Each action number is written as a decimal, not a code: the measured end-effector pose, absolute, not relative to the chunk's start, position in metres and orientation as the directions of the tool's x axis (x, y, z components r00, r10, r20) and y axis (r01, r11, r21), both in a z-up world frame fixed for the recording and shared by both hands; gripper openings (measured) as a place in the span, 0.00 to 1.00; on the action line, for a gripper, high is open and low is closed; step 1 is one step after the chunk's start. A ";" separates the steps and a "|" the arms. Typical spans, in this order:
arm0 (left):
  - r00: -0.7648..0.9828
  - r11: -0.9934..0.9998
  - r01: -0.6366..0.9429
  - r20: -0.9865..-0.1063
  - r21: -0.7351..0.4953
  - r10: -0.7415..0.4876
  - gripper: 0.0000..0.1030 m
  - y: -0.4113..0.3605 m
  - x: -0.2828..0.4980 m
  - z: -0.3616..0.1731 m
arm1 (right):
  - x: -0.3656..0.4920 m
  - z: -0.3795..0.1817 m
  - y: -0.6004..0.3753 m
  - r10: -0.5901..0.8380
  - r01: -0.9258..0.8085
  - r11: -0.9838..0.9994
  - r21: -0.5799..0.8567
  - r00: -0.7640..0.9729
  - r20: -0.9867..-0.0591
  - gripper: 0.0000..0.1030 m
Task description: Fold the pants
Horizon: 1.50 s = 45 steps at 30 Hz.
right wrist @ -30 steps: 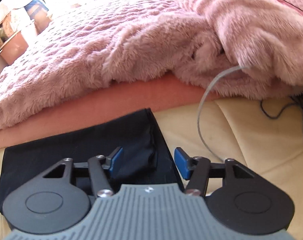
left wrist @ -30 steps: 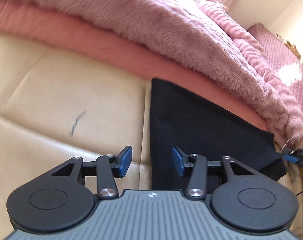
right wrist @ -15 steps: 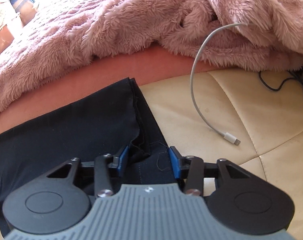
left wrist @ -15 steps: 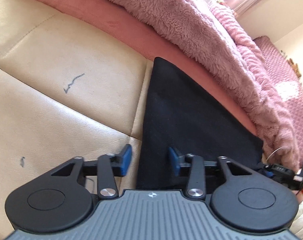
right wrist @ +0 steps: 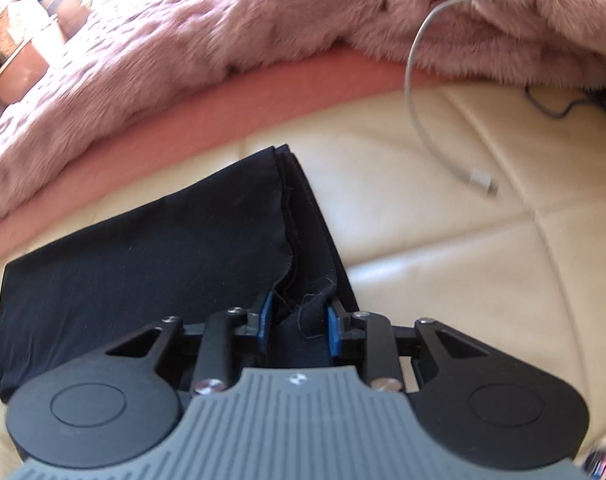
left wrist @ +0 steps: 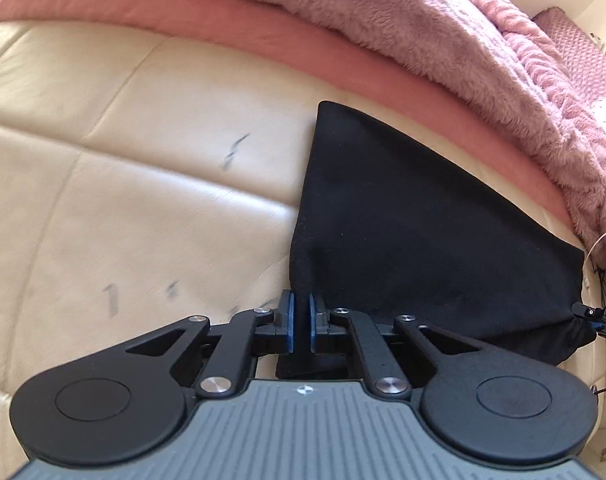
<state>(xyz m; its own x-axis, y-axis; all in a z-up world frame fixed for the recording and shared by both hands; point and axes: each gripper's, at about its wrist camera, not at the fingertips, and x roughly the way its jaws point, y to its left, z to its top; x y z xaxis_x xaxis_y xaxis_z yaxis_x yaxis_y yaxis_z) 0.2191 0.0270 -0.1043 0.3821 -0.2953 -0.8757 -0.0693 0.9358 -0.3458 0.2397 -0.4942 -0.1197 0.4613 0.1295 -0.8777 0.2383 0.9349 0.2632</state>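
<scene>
The black pants (left wrist: 415, 224) lie folded in a flat strip on a cream leather cushion (left wrist: 143, 160). My left gripper (left wrist: 300, 322) is shut on the near left corner of the pants, and the cloth there lifts slightly. In the right wrist view the pants (right wrist: 143, 256) show their layered hem end. My right gripper (right wrist: 297, 326) has closed partway on the bunched near right corner of the hem, with the blue pads (right wrist: 266, 320) pressing the cloth from both sides.
A fluffy pink blanket (left wrist: 423, 28) over a salmon sheet (left wrist: 223, 24) borders the far side. A white charging cable (right wrist: 419, 92) with its plug lies on the cushion right of the pants. Dark thin cables (right wrist: 563, 108) lie at the far right.
Both grippers dropped onto the near corners of the pants and closed: the left jaws went from wide open to shut on cloth, the right narrowed onto the hem, and the corners rose.
</scene>
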 end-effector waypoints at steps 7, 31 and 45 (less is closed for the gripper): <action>0.335 0.956 -0.044 -0.906 -0.290 -0.259 0.15 0.051 0.190 -0.101 | 0.184 -0.118 -0.448 0.116 0.206 0.948 0.242 0.485 -0.867 0.22; 0.500 0.859 -0.045 -0.756 -0.510 -0.422 0.57 0.069 0.244 -0.121 | 0.231 -0.106 -0.269 0.155 -0.144 0.986 0.078 0.660 -0.735 0.02; 0.536 0.805 -0.025 -0.687 -0.593 -0.490 0.59 0.068 0.274 -0.130 | 0.270 -0.133 -0.251 0.174 -0.159 0.983 0.091 0.650 -0.740 0.00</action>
<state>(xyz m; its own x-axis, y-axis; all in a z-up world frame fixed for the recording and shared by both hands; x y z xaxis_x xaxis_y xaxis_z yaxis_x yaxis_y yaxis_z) 0.2739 0.0679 -0.1303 0.5362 -0.4902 -0.6872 -0.0249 0.8046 -0.5934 0.2695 -0.2507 -0.1326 0.6497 0.1742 -0.7400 -0.1594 0.9830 0.0914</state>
